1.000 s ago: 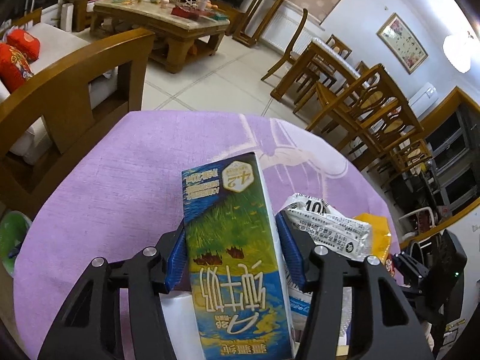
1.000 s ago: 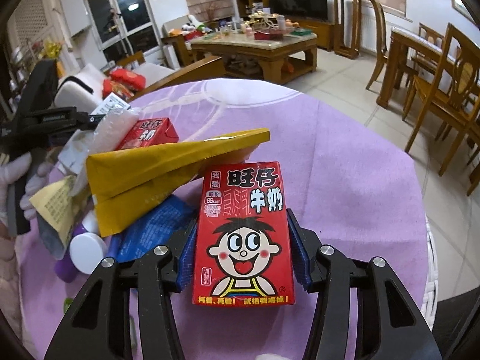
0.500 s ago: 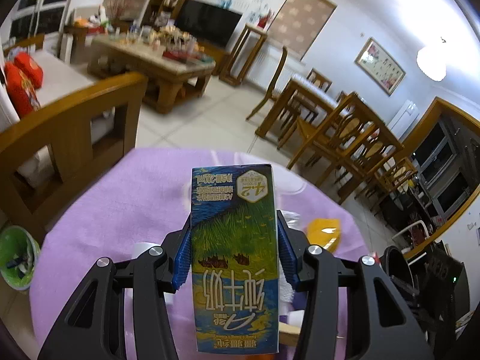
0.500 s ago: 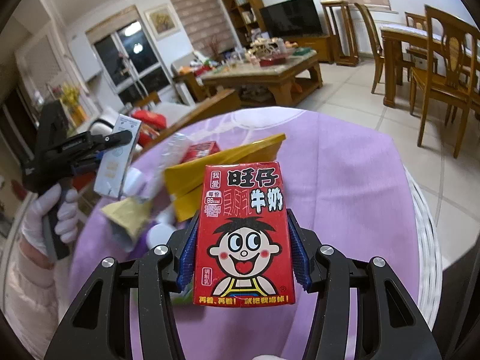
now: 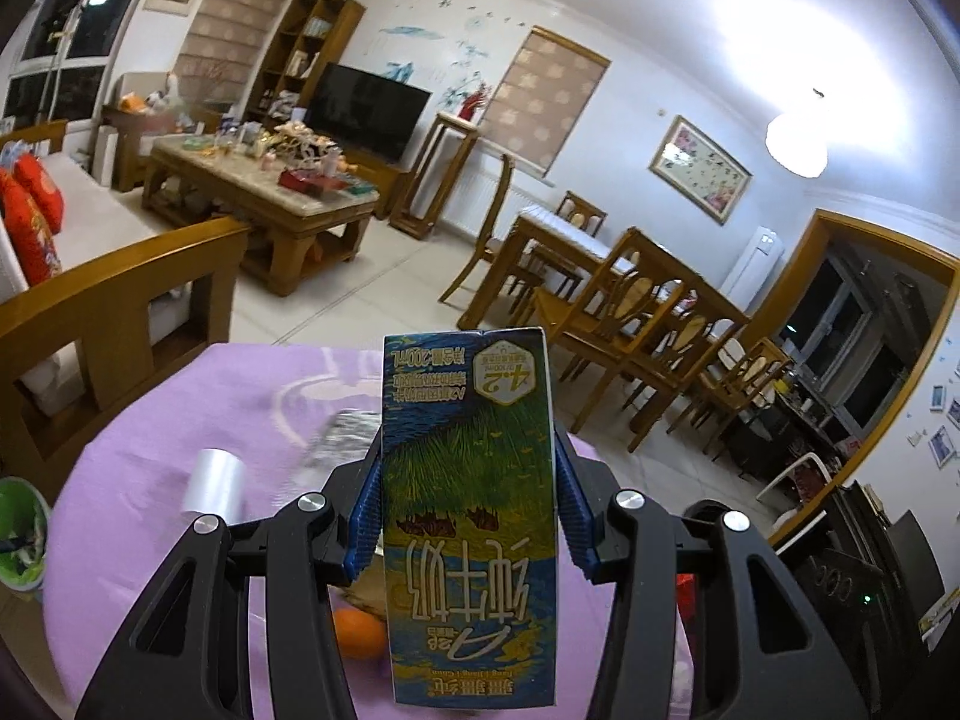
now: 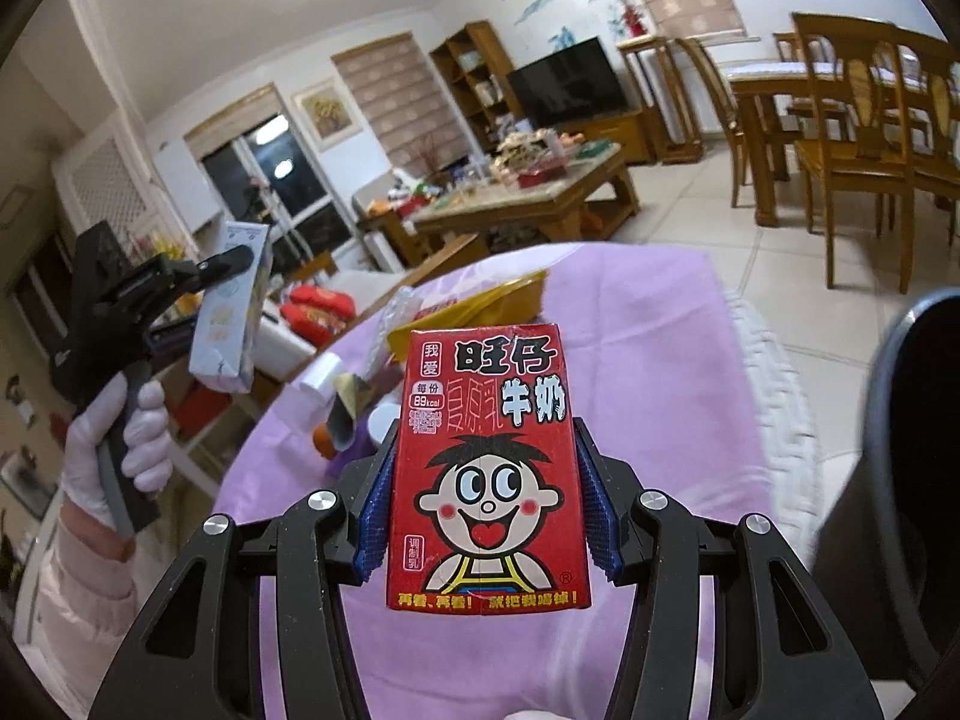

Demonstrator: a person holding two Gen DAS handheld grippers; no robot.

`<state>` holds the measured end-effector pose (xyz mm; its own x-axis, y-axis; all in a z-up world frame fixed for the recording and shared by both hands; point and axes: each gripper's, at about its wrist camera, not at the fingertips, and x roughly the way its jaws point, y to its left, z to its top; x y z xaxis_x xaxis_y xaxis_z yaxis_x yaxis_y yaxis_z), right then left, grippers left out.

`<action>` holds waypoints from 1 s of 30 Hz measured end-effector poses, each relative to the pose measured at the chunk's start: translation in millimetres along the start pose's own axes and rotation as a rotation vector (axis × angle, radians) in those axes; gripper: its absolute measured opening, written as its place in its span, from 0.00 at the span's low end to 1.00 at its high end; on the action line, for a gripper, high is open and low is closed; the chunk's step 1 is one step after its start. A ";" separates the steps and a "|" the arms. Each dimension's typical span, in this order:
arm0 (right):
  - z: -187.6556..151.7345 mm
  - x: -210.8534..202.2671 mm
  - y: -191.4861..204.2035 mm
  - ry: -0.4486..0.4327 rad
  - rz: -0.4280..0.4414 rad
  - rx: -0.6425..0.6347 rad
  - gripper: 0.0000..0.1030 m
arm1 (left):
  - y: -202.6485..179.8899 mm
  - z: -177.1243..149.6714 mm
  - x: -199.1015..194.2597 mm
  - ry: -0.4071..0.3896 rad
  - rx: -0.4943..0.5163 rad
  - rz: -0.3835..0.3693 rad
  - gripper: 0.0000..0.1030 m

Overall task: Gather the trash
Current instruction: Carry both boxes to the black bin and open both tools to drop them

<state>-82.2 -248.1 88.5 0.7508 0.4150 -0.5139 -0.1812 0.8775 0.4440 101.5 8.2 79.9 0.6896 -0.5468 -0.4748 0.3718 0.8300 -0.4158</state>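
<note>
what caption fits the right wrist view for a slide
Right gripper holds a red milk carton above the purple tablecloth.

Printed on the red milk carton (image 6: 489, 468) — 旺仔牛奶, 我爱, 每份 89kcal, 调制乳. On the blue-green milk carton (image 5: 468, 516), upside down — 纯牛奶, 4.2, 200mL; smaller lines too blurred to read.
</note>
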 end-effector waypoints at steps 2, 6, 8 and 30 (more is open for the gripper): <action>-1.6 -21.1 -10.4 -0.026 -0.007 0.021 0.51 | -16.3 -1.6 2.7 0.002 0.018 -0.028 0.48; -4.8 -57.1 -43.6 -0.083 -0.038 0.066 0.51 | -52.0 -8.7 16.7 0.027 0.070 -0.071 0.48; -3.6 -72.7 -59.6 -0.110 -0.053 0.093 0.51 | -71.6 -15.3 26.2 0.047 0.093 -0.099 0.48; -13.1 -184.5 -266.2 -0.159 -0.418 0.239 0.51 | -270.6 -135.0 189.6 0.376 0.287 -0.396 0.48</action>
<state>-180.9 -555.1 55.6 0.8188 -0.0181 -0.5737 0.2923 0.8734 0.3896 47.8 -335.0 -2.3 0.2183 -0.7776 -0.5896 0.7434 0.5239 -0.4157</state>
